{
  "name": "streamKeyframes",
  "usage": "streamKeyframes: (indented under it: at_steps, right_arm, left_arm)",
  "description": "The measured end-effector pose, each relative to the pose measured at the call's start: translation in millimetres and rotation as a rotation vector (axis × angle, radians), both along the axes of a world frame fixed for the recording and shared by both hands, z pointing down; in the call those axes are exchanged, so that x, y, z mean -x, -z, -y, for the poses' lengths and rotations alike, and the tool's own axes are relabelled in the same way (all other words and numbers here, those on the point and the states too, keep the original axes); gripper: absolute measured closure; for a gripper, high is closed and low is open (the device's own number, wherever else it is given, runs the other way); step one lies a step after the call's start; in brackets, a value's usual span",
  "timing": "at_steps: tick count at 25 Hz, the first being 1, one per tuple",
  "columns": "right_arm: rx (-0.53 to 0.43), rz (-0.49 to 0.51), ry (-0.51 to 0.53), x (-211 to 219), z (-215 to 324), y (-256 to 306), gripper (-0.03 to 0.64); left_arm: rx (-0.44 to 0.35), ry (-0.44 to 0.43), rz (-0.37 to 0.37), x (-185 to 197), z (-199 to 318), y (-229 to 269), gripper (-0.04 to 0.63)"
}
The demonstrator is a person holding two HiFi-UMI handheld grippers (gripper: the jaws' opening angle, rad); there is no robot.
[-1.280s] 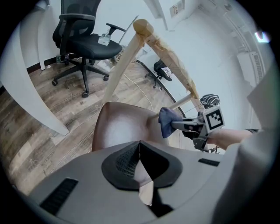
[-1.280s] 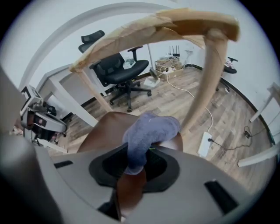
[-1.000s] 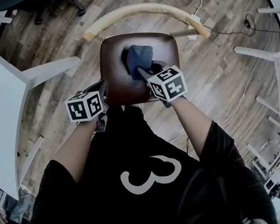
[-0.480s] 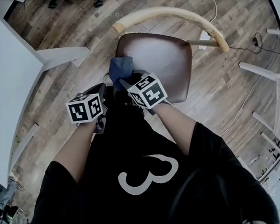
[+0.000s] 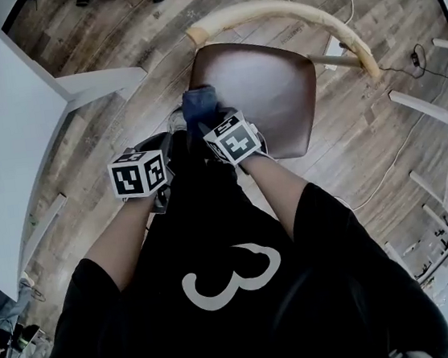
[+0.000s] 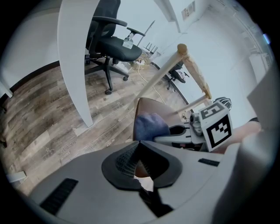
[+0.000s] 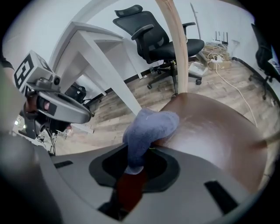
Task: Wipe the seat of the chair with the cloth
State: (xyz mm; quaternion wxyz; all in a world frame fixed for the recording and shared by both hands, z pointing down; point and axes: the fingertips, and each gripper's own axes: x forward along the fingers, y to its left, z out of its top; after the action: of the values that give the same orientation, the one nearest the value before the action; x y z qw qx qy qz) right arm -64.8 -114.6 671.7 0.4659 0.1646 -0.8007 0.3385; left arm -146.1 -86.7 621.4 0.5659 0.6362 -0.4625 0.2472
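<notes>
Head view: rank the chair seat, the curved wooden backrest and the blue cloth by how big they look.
1. chair seat, clearly the largest.
2. curved wooden backrest, long but thin.
3. blue cloth, smallest, with its near end hidden.

**Black shirt, grey tongs, patterned cubes**

A black short-sleeved shirt (image 5: 144, 322) is worn, marked with a large white figure 3 (image 5: 209, 305). The left tongs (image 6: 139, 165) and the right tongs (image 7: 131, 175) are cased in smooth pale grey shells. Each shell is pierced by a black oval collar round the jaws and cut by short black slots. A ribbed black pad is seen inside the left collar. Each pair is topped by a white cube printed with black square patterns: the left cube (image 5: 138, 175) and the right cube (image 5: 235, 139).
</notes>
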Motion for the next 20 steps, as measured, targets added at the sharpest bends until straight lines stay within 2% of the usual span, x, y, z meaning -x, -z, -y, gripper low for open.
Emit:
streamKeyframes:
  at_steps: [10,20]
  right_arm:
    - [-0.030,-0.054,-0.052,-24,2,-22,0.529]
    - [-0.041,-0.108,-0.210,-99,13,-31,0.529]
  left_arm:
    - [0.011,-0.049,0.007,-9,1,-7,0.581]
    - [0.019,-0.081,-0.016,-41,4,-12,0.581]
